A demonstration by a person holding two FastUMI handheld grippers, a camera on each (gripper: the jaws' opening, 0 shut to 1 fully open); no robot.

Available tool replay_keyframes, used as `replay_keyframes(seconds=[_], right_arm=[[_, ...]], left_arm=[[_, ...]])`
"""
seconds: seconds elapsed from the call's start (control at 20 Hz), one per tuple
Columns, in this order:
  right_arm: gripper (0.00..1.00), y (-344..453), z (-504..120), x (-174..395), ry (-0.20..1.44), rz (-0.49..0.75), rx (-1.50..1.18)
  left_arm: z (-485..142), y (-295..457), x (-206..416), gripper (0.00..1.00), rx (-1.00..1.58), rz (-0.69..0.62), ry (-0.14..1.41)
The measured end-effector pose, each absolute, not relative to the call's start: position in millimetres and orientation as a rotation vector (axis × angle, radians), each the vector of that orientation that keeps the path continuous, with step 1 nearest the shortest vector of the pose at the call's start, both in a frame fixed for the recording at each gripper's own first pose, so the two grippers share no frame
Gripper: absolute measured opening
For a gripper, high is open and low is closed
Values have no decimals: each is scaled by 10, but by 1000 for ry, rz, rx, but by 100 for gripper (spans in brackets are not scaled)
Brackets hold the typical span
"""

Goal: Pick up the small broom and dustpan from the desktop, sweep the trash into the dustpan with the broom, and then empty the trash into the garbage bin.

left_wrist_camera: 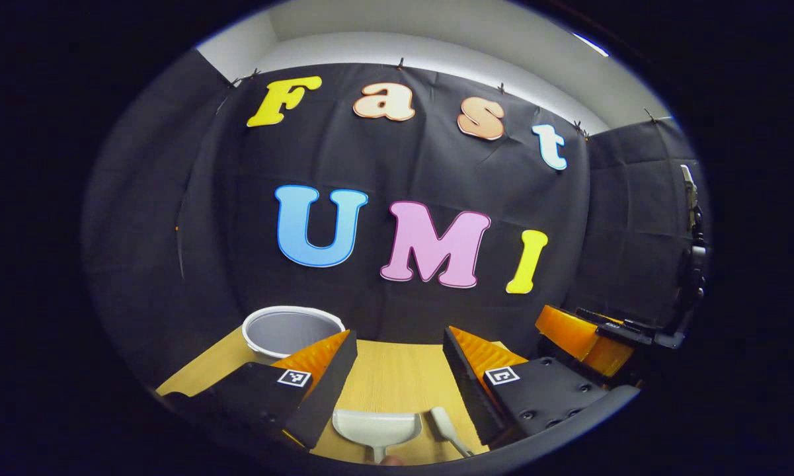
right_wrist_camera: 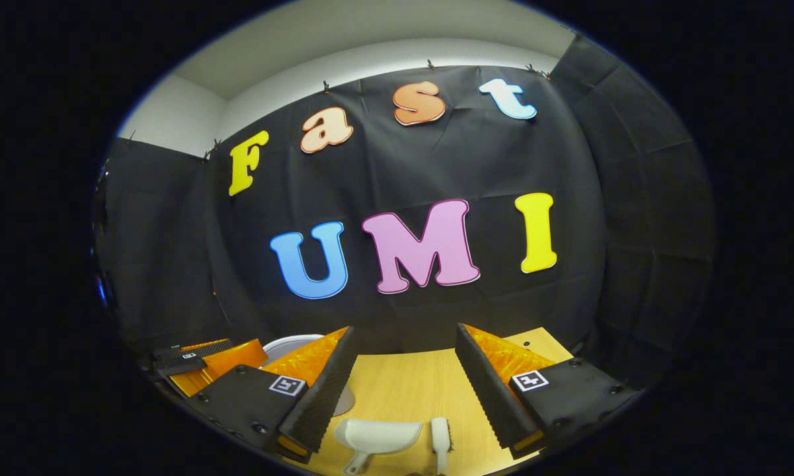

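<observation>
A small white dustpan (left_wrist_camera: pixel 377 428) lies on the wooden desktop (left_wrist_camera: pixel 390 377), with a small white broom (left_wrist_camera: pixel 444 426) just to its right. My left gripper (left_wrist_camera: pixel 400 370) hangs open above them, nothing between its fingers. In the right gripper view the same dustpan (right_wrist_camera: pixel 378 436) and broom (right_wrist_camera: pixel 440 436) lie low between the fingers of my right gripper (right_wrist_camera: pixel 403 370), which is also open and empty. A white garbage bin (left_wrist_camera: pixel 291 328) stands at the back left of the desk; its rim (right_wrist_camera: pixel 291 344) peeks out behind the right gripper's left finger.
The right gripper (left_wrist_camera: pixel 588 344) shows at the right of the left gripper view, and the left gripper (right_wrist_camera: pixel 198 360) shows at the left of the right gripper view. A black cloth wall (left_wrist_camera: pixel 403 172) closes the back of the desk.
</observation>
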State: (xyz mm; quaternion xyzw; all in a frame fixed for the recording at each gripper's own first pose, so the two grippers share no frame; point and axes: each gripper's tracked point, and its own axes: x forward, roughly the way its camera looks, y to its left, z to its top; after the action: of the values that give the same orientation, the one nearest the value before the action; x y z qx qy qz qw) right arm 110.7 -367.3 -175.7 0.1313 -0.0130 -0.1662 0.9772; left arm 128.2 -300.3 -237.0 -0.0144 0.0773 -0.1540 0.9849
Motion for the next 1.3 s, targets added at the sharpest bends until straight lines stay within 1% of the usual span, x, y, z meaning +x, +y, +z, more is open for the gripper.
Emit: replay_keyframes(seconds=[0.2, 0.4, 0.55, 0.65, 0.8, 1.05, 1.3], right_arm=[[97, -3664, -1712, 1099, -58, -328, 230], [97, -3703, -1696, 1134, -132, -339, 142], [97, -3677, -1715, 1110, -96, -307, 164], [97, -3677, -1696, 1101, -103, -328, 159], [96, -3683, -1733, 1126, -104, -344, 157], [97, -3710, -1751, 1143, -88, -361, 125], [97, -3697, -1779, 1135, -61, -341, 132]], left_arm=[[-2335, -2996, 1290, 78, -22, -315, 140], [-2259, -3006, 1326, 78, -41, -339, 80], [-2148, -2797, 1299, 78, 9, -307, 47], [-2133, -2800, 1265, 78, 22, -323, 30], [-2184, -2844, 1208, 78, 3, -342, 47], [-2227, -2798, 1159, 79, -25, -327, 63], [-2194, -2711, 1168, 78, -19, -303, 55]])
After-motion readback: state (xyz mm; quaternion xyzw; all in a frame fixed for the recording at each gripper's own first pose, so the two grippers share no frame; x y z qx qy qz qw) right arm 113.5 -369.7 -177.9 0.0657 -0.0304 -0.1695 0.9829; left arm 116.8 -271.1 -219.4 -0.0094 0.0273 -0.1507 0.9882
